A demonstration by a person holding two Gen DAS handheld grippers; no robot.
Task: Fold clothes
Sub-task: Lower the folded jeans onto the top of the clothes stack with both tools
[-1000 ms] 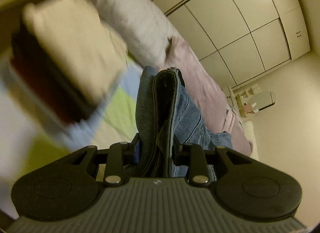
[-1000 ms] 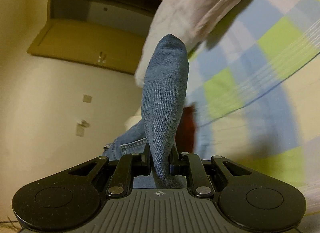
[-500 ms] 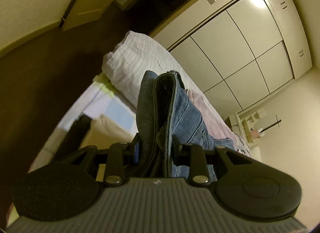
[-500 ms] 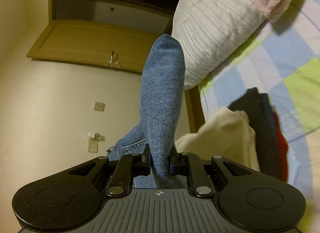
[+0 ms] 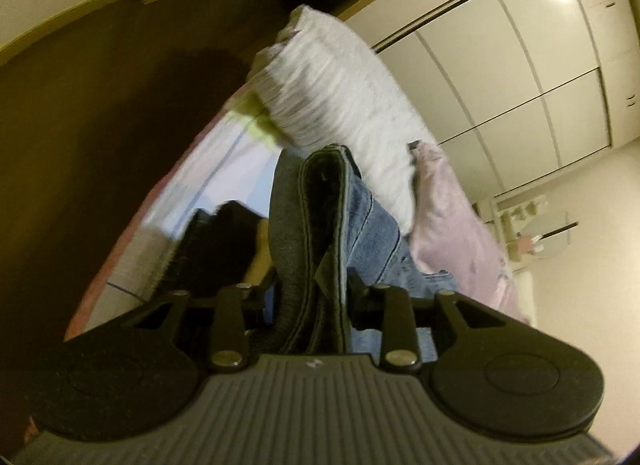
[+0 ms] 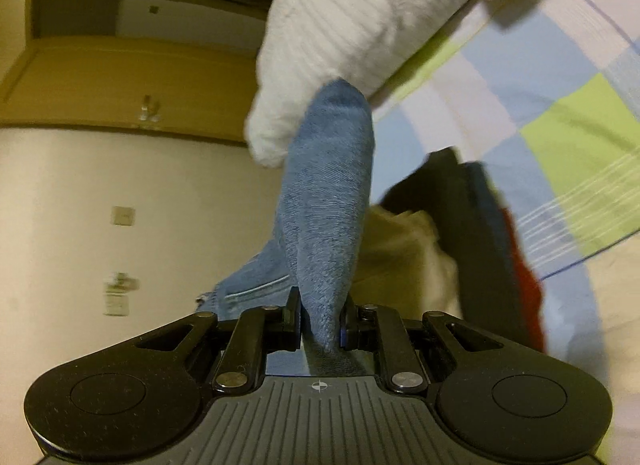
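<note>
Both grippers carry the folded jeans (image 6: 326,201) just above the clothes pile (image 6: 472,241): right gripper (image 6: 320,323) clamped on denim, left gripper (image 5: 308,297) loosening, denim between its jaws.

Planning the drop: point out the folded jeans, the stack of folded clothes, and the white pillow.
folded jeans (image 6: 328,201), right wrist view, denim fold.
stack of folded clothes (image 6: 480,233), right wrist view, dark layer.
white pillow (image 5: 340,93), left wrist view, ribbed face.

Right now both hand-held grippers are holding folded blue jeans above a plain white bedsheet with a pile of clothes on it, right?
Not quite: the bedsheet is checked in blue, green and white, as the right wrist view shows. Both the left hand-held gripper and the right hand-held gripper hold the jeans, above the pile of clothes.
</note>
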